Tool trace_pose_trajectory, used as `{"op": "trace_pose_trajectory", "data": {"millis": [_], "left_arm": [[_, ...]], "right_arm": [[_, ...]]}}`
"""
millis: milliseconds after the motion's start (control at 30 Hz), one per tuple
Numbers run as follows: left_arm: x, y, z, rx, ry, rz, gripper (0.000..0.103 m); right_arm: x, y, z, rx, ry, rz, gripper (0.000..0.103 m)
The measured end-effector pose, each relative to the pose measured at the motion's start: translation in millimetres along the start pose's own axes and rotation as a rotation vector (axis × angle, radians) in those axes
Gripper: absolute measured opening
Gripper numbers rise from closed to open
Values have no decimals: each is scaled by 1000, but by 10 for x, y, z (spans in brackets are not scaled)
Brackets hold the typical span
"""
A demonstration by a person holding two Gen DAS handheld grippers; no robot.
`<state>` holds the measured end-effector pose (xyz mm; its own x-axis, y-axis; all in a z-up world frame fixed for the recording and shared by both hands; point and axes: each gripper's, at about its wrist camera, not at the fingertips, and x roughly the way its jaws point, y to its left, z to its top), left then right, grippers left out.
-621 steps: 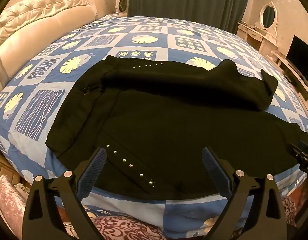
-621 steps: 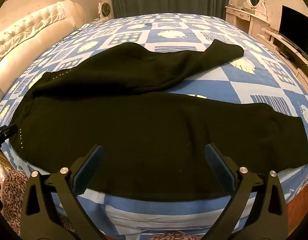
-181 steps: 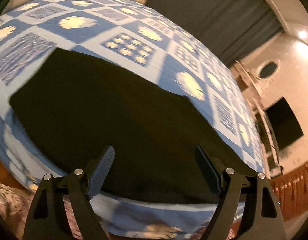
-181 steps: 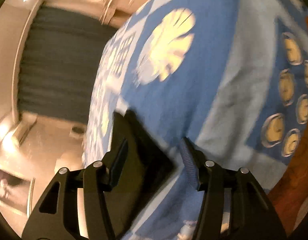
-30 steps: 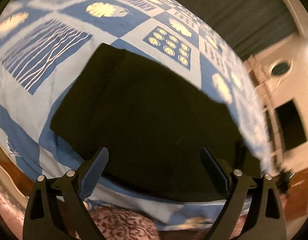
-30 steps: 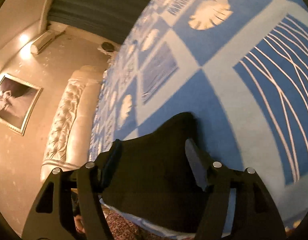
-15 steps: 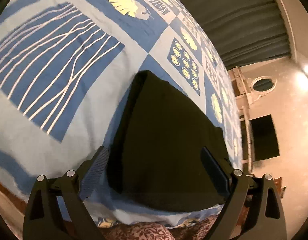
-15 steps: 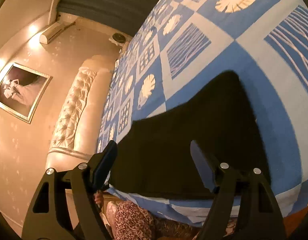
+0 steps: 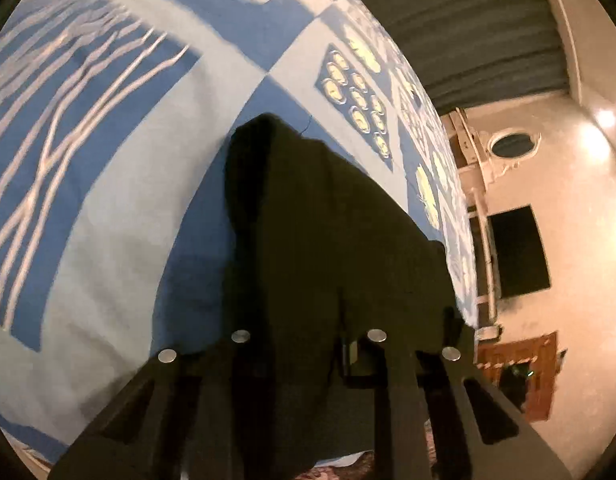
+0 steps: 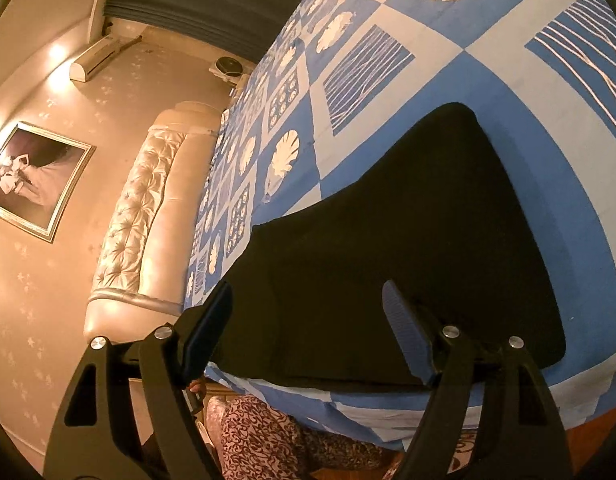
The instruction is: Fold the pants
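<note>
We see the left gripper [image 9: 308, 344], wide half a second ago, has just been closing onto the folded black pants [image 9: 315, 240]; our right gripper [image 10: 308, 336] hovers open above them.

Left gripper [image 9: 308, 344] fingertips lost against black pants [image 9: 331, 240]; bedspread [image 9: 108, 160] pattern motion-blurred

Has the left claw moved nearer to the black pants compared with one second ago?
Yes. The left claw has come down and forward over the bedspread onto the pants; its jaws have just been closing, with dark cloth between them.
</note>
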<state>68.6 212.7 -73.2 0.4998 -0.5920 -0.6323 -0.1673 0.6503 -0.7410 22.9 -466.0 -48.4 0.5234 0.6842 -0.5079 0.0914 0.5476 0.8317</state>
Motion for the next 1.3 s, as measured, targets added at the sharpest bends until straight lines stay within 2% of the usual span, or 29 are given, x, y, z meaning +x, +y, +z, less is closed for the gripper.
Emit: {"op": "trace_pose_trajectory", "data": {"millis": [200,267,433,533,633,733,900,1000,1100,1200,1233,1267,1300], "left_arm": [[-124,-278,-38,68,-54,49,14],[-218,-475,-48,98,-74,28,14],[-331,-1334,-125,254,-85,-36,14],[-250,-1863,-218,314,-62,-87,14],[10,-2417,-396,384,-20,-110,14],[440,-2875,-674,480,23,-72,14],[1143,-3208,-1023,498,112,-39,14],[1644,-3264,-1192,505,160,28,15],[2041,-3228,-1383,523,193,130,16],[2301,-3249,-1558,584,192,217,26],[2323,-3279,-1608,599,186,217,36],[2313,-3318,-1628,603,182,199,40],[2293,-3351,-1651,597,178,175,50]], "right_arm": [[-18,-18,4,2,-8,5,77],[-13,-19,11,1,-9,2,77],[-20,6,-1,-2,-15,1,77],[-10,19,-12,8,-14,14,77],[7,30,-12,10,-10,24,77],[9,35,-18,12,-10,25,77],[-35,11,12,21,-24,34,77],[-54,-40,38,36,-29,36,77],[-59,-79,36,43,-30,38,77],[-73,-96,51,48,-36,42,77],[-82,-104,54,50,-40,43,77],[-91,-110,58,52,-44,44,77],[-105,-123,67,55,-49,45,77]]}}
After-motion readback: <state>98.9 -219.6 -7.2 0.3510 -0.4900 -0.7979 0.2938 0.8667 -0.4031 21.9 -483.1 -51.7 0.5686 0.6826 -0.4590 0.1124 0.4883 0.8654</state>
